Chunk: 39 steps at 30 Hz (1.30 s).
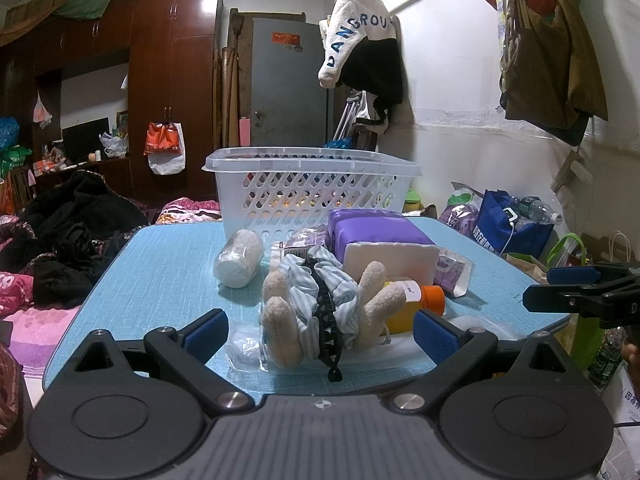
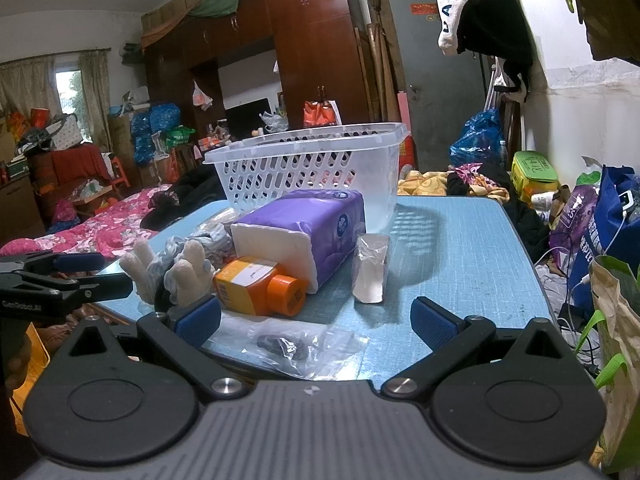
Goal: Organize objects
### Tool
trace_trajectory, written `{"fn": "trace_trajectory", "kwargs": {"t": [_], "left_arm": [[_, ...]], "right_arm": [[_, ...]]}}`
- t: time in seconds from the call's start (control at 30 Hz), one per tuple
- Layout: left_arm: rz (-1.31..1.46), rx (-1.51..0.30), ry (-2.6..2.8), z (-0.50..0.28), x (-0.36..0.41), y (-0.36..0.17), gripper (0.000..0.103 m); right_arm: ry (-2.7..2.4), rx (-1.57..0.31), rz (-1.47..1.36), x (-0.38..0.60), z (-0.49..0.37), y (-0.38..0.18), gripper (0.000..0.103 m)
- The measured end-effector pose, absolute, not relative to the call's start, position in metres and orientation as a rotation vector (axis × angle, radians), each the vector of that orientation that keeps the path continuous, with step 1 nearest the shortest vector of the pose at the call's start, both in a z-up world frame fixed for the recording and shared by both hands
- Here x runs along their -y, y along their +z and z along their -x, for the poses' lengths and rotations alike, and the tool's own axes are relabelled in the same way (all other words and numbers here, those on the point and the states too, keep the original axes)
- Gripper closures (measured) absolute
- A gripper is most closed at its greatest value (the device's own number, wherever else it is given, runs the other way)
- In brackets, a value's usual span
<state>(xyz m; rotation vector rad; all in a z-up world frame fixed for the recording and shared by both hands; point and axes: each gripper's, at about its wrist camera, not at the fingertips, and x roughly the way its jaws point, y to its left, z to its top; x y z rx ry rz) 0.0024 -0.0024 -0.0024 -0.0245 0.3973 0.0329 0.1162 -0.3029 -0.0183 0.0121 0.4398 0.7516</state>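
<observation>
Directly ahead of the left tongs (image 1: 320,330), whose blue pads stand spread wide and grip nothing, a heap of small things lies on the blue counter (image 1: 168,264). Left of the tongs' centre line and a little farther out, a white wrapped roll (image 1: 239,258) lies on its side. Straight between the pads sits a striped cloth with beige plush limbs (image 1: 316,308), a black hair claw (image 1: 326,330) draped over its front. Clear plastic film (image 1: 246,350) lies just beside the left pad. Behind the plush, a purple tissue pack (image 1: 380,240) rests with its white end toward the tongs. An orange-capped bottle (image 1: 420,300) lies just inside the right pad, mostly hidden by the plush. Beyond everything stands a white slotted basket (image 1: 316,184); what is in it cannot be made out through the slots.

From the right tongs (image 2: 316,320), equally spread and empty, the plush (image 2: 176,268) lies off to the left, beyond the left pad. The bottle (image 2: 260,286) lies just ahead, left of centre, touching the tissue pack (image 2: 308,236) behind it. A small clear-wrapped packet (image 2: 370,270) stands ahead, slightly right of centre. A clear bag with something dark inside (image 2: 288,346) lies between the pads; its contents are unclear. The basket (image 2: 312,164) stands farthest back.
</observation>
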Motion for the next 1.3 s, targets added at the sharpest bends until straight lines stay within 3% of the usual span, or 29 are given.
{"fn": "trace_trajectory", "kwargs": {"t": [0.83,0.93,1.07,1.17,1.3], "left_arm": [[0.017,-0.392,0.036,-0.002,0.004,-0.003,0.003],[-0.005,-0.368,0.051,0.0,0.007,-0.002,0.003],[-0.072,-0.199,0.116,0.015,0.006,0.008,0.001],[-0.078,-0.115,0.11,0.017,-0.009,0.013,0.0],[-0.042,-0.201,0.143,0.005,-0.033,0.008,0.0]], "right_arm": [[0.748,-0.451,-0.015,0.304,-0.119,-0.02,0.0],[0.77,-0.4,-0.044,0.307,-0.116,-0.019,0.0],[0.734,-0.181,-0.09,0.31,-0.099,-0.021,0.0],[0.735,-0.202,-0.011,0.292,-0.093,-0.017,0.0],[0.876,-0.22,-0.028,0.271,-0.089,-0.022,0.0]]}}
